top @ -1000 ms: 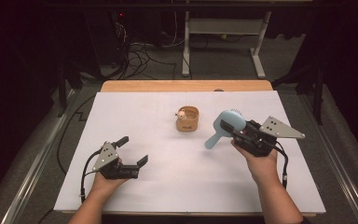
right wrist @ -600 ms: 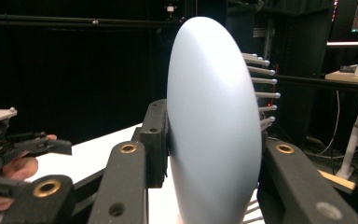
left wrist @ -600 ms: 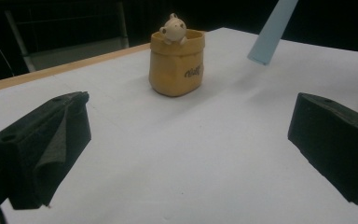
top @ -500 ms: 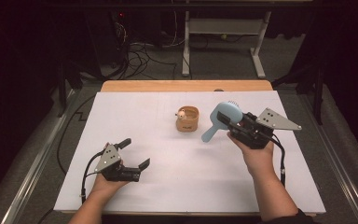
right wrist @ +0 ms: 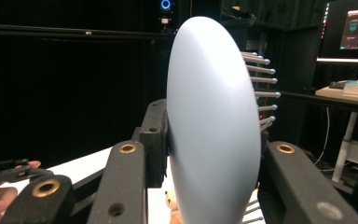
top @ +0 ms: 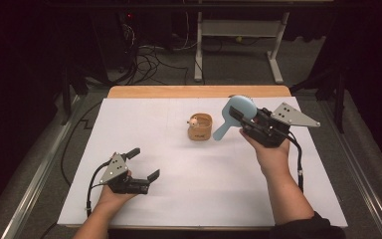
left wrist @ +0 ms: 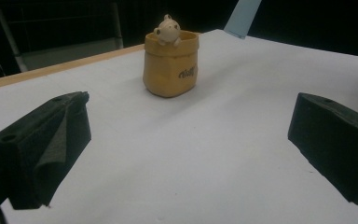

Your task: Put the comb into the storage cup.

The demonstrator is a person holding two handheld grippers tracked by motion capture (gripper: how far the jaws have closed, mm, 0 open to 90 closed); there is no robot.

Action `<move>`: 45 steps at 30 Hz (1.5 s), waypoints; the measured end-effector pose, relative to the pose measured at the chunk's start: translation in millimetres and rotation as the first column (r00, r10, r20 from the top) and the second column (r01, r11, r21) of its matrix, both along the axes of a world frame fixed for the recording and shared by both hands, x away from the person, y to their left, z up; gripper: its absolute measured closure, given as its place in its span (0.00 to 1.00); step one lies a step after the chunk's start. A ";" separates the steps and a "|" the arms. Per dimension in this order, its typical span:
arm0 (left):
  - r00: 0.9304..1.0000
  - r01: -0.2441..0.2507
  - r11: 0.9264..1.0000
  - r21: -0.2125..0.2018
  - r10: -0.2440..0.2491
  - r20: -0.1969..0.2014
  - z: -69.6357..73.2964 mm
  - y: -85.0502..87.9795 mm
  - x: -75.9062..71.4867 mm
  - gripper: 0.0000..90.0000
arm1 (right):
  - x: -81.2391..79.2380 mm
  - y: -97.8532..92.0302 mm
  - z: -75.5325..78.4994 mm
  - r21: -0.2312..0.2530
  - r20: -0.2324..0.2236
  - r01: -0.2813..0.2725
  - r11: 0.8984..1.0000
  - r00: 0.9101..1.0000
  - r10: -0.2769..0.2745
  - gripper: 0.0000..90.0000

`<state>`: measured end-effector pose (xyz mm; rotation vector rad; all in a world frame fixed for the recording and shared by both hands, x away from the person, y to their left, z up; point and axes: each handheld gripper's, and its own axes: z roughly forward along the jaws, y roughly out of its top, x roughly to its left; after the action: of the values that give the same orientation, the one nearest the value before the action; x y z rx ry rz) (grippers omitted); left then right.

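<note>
My right gripper (top: 239,118) was clamped on the light blue hairbrush (top: 235,114) by its head, held up off the white table (top: 229,199); the handle slanted down toward the yellow pot (top: 201,127) w/ the little bear figure (left wrist: 167,30), tip just beside the pot's rim, apart from it. In the right gripper view the brush head sat edge-on betw. my jaws, bristle pins (right wrist: 261,70) sticking out one side. My left gripper (top: 144,164) rested low on the table near my edge, jaws wide, nothing betw. them, pot well ahead of it.
</note>
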<state>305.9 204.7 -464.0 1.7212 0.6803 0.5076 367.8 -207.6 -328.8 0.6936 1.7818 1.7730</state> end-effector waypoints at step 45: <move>0.999 0.032 0.999 -0.002 -0.032 0.011 0.8 -2.1 -2.8 0.00 | 56.4 39.2 17.0 -0.009 -0.027 0.033 0.999 0.999 -0.033 0.71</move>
<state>303.1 202.5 -463.2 1.7233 0.6448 0.4934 424.2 -168.4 -311.8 0.7430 1.7846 1.7417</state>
